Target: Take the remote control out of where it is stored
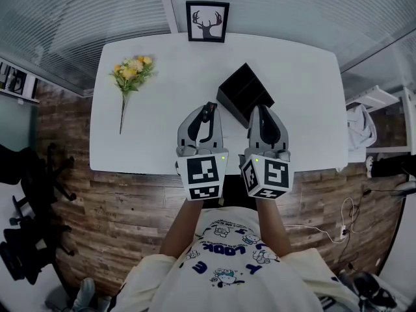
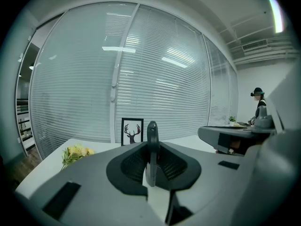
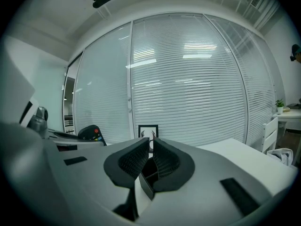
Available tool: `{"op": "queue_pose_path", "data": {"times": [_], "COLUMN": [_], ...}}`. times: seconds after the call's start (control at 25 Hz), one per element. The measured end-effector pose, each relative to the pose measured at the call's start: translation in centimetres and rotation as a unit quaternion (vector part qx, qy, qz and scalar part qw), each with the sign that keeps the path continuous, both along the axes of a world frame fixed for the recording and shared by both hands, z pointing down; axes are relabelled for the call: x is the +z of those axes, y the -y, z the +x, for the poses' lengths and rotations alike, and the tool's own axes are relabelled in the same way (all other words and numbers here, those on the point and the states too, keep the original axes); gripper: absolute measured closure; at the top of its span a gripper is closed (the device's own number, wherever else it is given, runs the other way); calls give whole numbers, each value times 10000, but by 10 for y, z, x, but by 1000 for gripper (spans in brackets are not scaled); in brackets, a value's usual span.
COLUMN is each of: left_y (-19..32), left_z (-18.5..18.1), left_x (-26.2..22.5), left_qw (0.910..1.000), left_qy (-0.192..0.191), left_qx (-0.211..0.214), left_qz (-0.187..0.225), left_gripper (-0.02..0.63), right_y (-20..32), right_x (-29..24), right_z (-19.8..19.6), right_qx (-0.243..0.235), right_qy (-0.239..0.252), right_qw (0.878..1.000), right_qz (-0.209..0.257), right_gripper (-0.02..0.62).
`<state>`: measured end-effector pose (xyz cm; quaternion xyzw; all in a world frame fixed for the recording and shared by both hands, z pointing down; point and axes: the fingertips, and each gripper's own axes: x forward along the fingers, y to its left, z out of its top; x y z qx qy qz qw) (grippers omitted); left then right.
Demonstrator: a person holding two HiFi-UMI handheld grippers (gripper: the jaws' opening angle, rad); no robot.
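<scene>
The black remote control (image 2: 151,149) stands edge-on between the pads of my left gripper (image 2: 152,160), which is shut on it. In the head view the remote (image 1: 207,114) sticks out past my left gripper (image 1: 205,123), above the white table and left of the black storage box (image 1: 244,91). From the right gripper view its red-buttoned top (image 3: 91,133) shows at the left. My right gripper (image 1: 262,112) is at the box's near right side. Its jaws (image 3: 151,160) are almost together, with a dark box wall (image 3: 144,182) between them.
A framed deer picture (image 1: 207,21) stands at the table's (image 1: 305,129) far edge. A bunch of yellow flowers (image 1: 131,72) lies at the far left. Window blinds run behind the table. A white rack with cloth (image 1: 361,125) stands to the right.
</scene>
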<state>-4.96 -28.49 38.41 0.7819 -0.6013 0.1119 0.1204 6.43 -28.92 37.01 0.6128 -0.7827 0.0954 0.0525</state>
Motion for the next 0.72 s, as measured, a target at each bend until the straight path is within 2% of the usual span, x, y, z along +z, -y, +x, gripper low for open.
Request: {"op": "queue_pose_path", "data": {"times": [0.72], "left_y": [-1], "left_z": [4], "left_x": [-3], "left_qw": [10000], "left_qy": [-30], "left_qx": [-5], "left_qz": [22], "left_gripper": [537], "right_y": [-1], "right_x": [-3], "right_z": [2], "right_qx": [0], "right_qy": [20], "right_qw": [10000], "right_qz": [-3], "right_gripper": [548]}}
